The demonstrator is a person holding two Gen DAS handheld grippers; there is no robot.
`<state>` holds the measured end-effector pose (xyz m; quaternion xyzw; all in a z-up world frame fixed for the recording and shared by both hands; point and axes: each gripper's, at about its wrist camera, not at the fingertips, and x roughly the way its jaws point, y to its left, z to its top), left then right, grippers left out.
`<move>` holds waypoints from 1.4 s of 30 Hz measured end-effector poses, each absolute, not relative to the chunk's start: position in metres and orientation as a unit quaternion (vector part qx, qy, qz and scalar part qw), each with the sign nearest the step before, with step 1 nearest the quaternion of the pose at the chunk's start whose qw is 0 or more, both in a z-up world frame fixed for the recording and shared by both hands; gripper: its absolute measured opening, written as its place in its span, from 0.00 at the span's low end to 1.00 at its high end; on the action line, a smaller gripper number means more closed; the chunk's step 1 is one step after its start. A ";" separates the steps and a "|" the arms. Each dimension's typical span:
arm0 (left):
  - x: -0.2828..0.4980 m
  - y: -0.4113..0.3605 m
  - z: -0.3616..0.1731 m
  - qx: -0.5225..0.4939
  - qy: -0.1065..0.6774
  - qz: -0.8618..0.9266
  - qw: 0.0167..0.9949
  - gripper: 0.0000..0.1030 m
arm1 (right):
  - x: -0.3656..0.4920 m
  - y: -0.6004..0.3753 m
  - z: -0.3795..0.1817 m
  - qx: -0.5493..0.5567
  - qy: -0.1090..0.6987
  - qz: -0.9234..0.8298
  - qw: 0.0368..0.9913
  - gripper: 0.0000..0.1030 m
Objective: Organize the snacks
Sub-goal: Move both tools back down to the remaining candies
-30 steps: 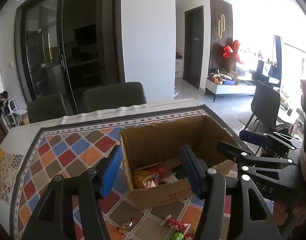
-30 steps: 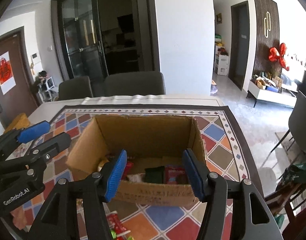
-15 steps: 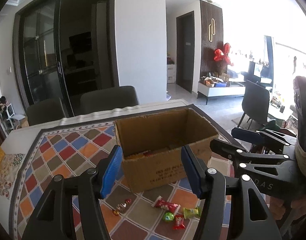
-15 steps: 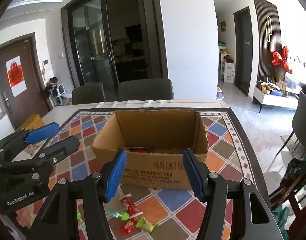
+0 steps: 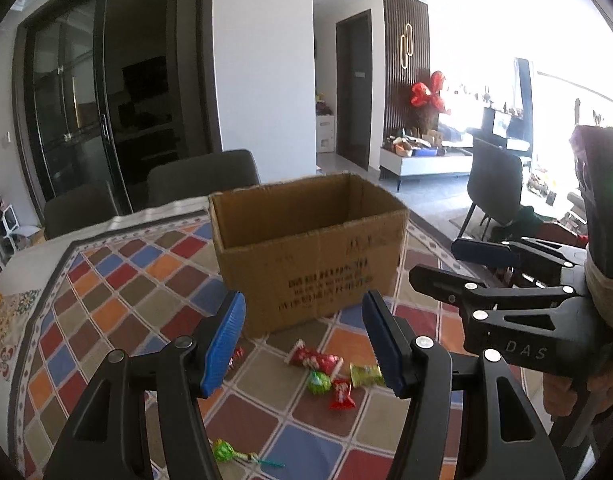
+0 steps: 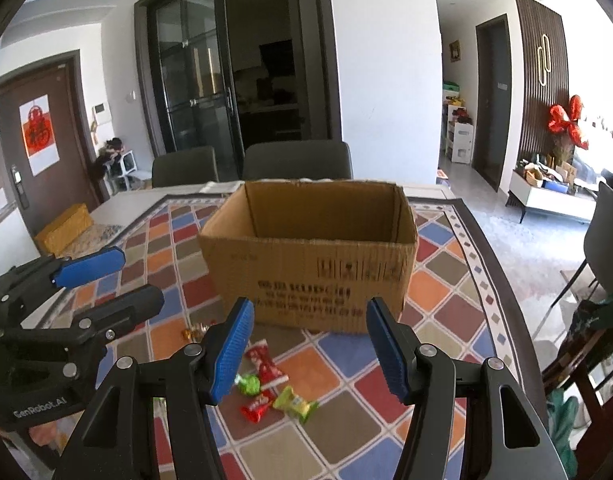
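An open cardboard box [image 5: 310, 256] [image 6: 310, 268] stands on the colourful checked tablecloth [image 5: 118, 292] [image 6: 438, 292]; its inside is hidden from here. In front of it lie several wrapped snacks: a red-and-white packet [image 5: 315, 361] [image 6: 265, 364], a green candy [image 5: 319, 382] [image 6: 248, 384], a small red packet [image 5: 341, 395] [image 6: 258, 403], a yellow-green packet [image 5: 365, 374] [image 6: 294, 400], and a green lollipop [image 5: 226, 451]. My left gripper [image 5: 304, 344] is open and empty above the snacks. My right gripper [image 6: 310, 350] is open and empty, close beside it.
A gold-wrapped candy [image 6: 194, 330] lies left of the box. Two grey chairs [image 6: 294, 160] stand behind the table. A yellow box [image 6: 64, 228] sits at the far left. The table's right edge [image 6: 494, 248] drops to the floor, with another chair [image 6: 606, 240] beyond.
Both grippers have pulled back and lowered from over the box. The box interior has gone out of sight and the loose snacks in front have come into view. Both stay open.
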<state>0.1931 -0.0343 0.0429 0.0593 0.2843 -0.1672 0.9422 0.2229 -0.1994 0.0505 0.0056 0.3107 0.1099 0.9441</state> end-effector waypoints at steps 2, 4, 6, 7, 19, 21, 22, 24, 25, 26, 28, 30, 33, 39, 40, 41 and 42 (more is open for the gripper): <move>0.191 -0.034 0.035 0.054 0.296 -0.172 0.938 0.58 | 0.219 -0.200 0.045 0.005 0.318 0.112 0.941 0.58; 0.189 -0.033 0.027 0.050 0.306 -0.173 0.935 0.58 | 0.217 -0.199 0.040 0.004 0.326 0.111 0.939 0.58; 0.188 -0.032 0.021 0.043 0.315 -0.174 0.932 0.58 | 0.214 -0.197 0.035 0.004 0.333 0.113 0.936 0.58; 0.187 -0.032 0.017 0.040 0.321 -0.175 0.930 0.58 | 0.213 -0.197 0.031 0.004 0.339 0.114 0.934 0.58; 0.187 -0.036 -0.023 0.045 0.367 -0.183 0.911 0.58 | 0.207 -0.192 -0.013 -0.012 0.396 0.120 0.910 0.58; 0.190 -0.036 -0.029 0.045 0.374 -0.186 0.908 0.58 | 0.208 -0.191 -0.020 -0.017 0.405 0.122 0.906 0.58; 0.192 -0.037 -0.032 0.046 0.378 -0.188 0.905 0.57 | 0.210 -0.190 -0.023 -0.019 0.409 0.123 0.904 0.58; 0.196 -0.036 -0.039 0.044 0.385 -0.191 0.902 0.54 | 0.213 -0.189 -0.028 -0.022 0.417 0.124 0.900 0.58; 0.197 -0.036 -0.041 0.044 0.388 -0.192 0.900 0.54 | 0.215 -0.189 -0.032 -0.023 0.421 0.125 0.898 0.58; 0.199 -0.036 -0.043 0.044 0.391 -0.191 0.899 0.53 | 0.217 -0.188 -0.035 -0.024 0.426 0.127 0.896 0.58; 0.203 -0.036 -0.047 0.042 0.395 -0.193 0.897 0.53 | 0.222 -0.187 -0.042 -0.027 0.436 0.129 0.890 0.58; 0.207 -0.036 -0.052 0.044 0.402 -0.191 0.894 0.52 | 0.225 -0.185 -0.046 -0.030 0.441 0.132 0.887 0.58; 0.214 -0.036 -0.059 0.044 0.413 -0.190 0.889 0.50 | 0.230 -0.184 -0.055 -0.034 0.453 0.135 0.881 0.58; 0.226 -0.037 -0.072 0.043 0.432 -0.192 0.880 0.47 | 0.240 -0.179 -0.066 -0.046 0.464 0.142 0.873 0.58; 0.228 -0.037 -0.074 0.044 0.433 -0.192 0.879 0.45 | 0.242 -0.178 -0.069 -0.049 0.467 0.143 0.871 0.58; 0.229 -0.038 -0.075 0.045 0.436 -0.193 0.878 0.45 | 0.243 -0.178 -0.071 -0.051 0.470 0.144 0.870 0.58; 0.231 -0.039 -0.077 0.047 0.438 -0.194 0.876 0.45 | 0.245 -0.177 -0.073 -0.053 0.473 0.145 0.867 0.58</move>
